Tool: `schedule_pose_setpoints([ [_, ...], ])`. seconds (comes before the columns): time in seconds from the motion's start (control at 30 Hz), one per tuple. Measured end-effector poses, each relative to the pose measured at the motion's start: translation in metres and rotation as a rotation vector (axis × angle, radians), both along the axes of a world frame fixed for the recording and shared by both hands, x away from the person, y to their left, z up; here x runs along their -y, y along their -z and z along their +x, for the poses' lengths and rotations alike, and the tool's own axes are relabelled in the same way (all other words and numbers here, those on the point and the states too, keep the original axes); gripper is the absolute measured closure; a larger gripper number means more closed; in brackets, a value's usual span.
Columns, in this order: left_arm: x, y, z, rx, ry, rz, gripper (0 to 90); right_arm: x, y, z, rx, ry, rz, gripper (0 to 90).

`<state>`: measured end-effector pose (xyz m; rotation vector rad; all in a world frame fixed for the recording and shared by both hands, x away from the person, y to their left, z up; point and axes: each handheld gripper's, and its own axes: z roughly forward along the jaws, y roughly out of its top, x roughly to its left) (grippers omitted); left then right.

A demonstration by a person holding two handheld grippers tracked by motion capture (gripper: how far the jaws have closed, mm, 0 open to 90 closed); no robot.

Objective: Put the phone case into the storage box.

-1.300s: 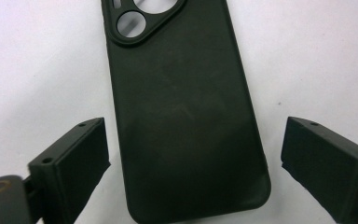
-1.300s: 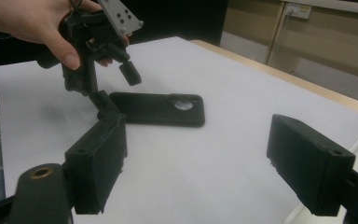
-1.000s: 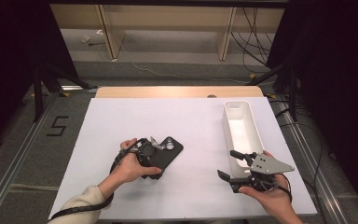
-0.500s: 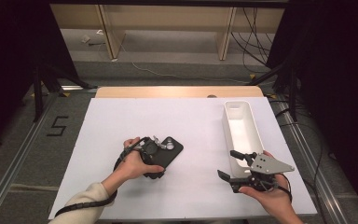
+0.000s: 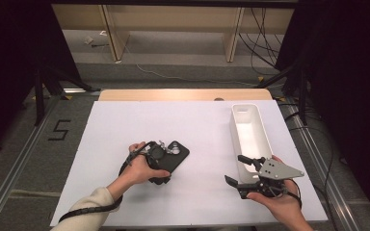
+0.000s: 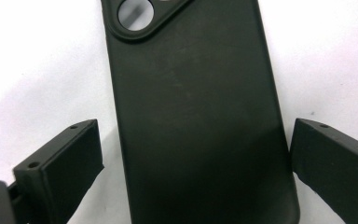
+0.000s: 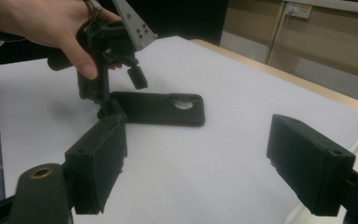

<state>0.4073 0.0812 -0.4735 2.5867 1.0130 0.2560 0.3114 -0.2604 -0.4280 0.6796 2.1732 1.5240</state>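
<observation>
Black phone case (image 5: 169, 156) lies flat on white bench (image 5: 197, 130), left of centre, camera hole up. Left gripper (image 6: 193, 163) straddles its near end, jaws apart, small gap each side, no squeeze. Right gripper (image 5: 241, 175) rests near bench's right front, jaws apart, empty, just beside white tray (image 5: 249, 132).
</observation>
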Motion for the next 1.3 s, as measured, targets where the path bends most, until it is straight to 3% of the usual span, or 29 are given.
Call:
schedule_pose_setpoints([
  [1.3, 0.0008, 0.0042, 0.0094, -0.075, -0.029, -0.002, 0.9, -0.0010, 0.0000, -0.0006, 0.002, -0.008, 0.004, 21.2],
])
